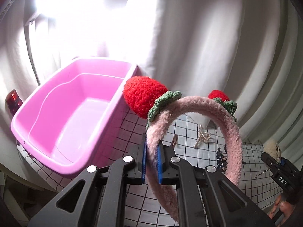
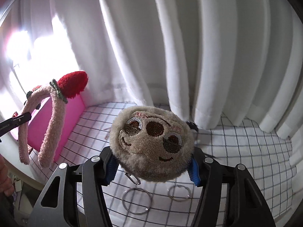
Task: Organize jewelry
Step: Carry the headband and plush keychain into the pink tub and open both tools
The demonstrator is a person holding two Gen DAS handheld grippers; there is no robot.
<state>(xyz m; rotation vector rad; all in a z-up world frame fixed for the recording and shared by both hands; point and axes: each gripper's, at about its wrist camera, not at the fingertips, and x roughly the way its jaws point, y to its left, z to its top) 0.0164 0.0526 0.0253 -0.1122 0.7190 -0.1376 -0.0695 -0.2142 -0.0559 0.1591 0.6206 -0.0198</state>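
My left gripper (image 1: 151, 159) is shut on a fluffy pink headband (image 1: 233, 132) with two red strawberries, held in the air just right of an empty pink plastic tub (image 1: 62, 117). The headband (image 2: 54, 117) and tub (image 2: 70, 117) also show at the left of the right wrist view. My right gripper (image 2: 153, 167) is shut on a round beige plush charm (image 2: 151, 141) with an embroidered face, lifted above the checked cloth. That gripper shows at the right edge of the left wrist view (image 1: 278, 170).
On the checked cloth (image 2: 246, 151) lie a pearl hair claw (image 1: 202, 137), a small clip (image 1: 175, 141), a dark hair accessory (image 1: 221, 158) and two metal hoop rings (image 2: 137, 200). White curtains hang close behind. A red object (image 1: 13, 101) stands left of the tub.
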